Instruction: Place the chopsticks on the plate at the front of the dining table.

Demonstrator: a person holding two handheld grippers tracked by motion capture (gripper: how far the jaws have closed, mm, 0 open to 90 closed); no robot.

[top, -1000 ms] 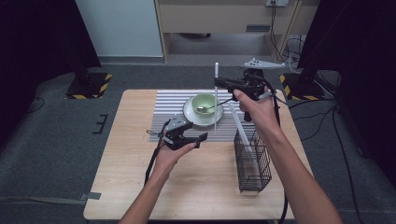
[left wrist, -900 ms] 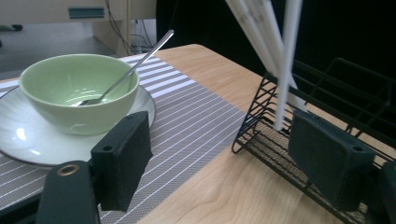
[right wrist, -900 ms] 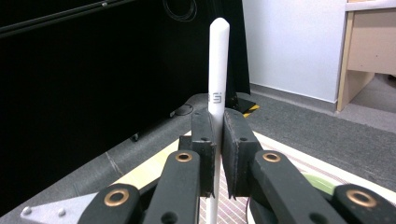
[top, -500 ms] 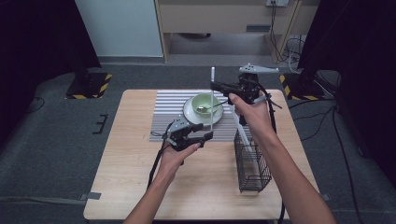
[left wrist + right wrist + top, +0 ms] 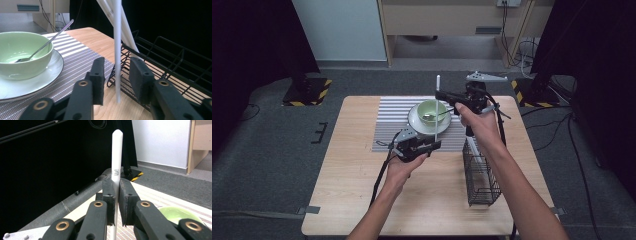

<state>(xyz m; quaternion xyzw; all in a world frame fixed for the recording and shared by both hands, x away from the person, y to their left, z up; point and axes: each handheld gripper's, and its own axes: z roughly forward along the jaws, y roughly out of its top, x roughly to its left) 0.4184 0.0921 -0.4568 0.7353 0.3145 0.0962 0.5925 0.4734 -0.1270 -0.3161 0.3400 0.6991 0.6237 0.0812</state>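
A white chopstick (image 5: 437, 111) stands upright in front of the green bowl (image 5: 430, 109). My right gripper (image 5: 438, 94) is shut on its upper part, and in the right gripper view the pads (image 5: 110, 195) press on the chopstick (image 5: 117, 157). My left gripper (image 5: 436, 145) is at its lower end. In the left gripper view the chopstick (image 5: 117, 50) hangs between the jaws of the left gripper (image 5: 116, 72) with a small gap on each side. These jaws have just been closing. The chopstick's tip ends just above the table.
The bowl (image 5: 22, 55) sits on a white plate (image 5: 416, 123) with a metal spoon (image 5: 45, 43) in it, on a striped mat (image 5: 387, 125). A black wire basket (image 5: 482, 175) stands to the right with more white chopsticks (image 5: 125, 25) leaning in it.
The left gripper's jaws have narrowed around the chopstick's lower end. The right hand has kept the chopstick upright in nearly the same place.
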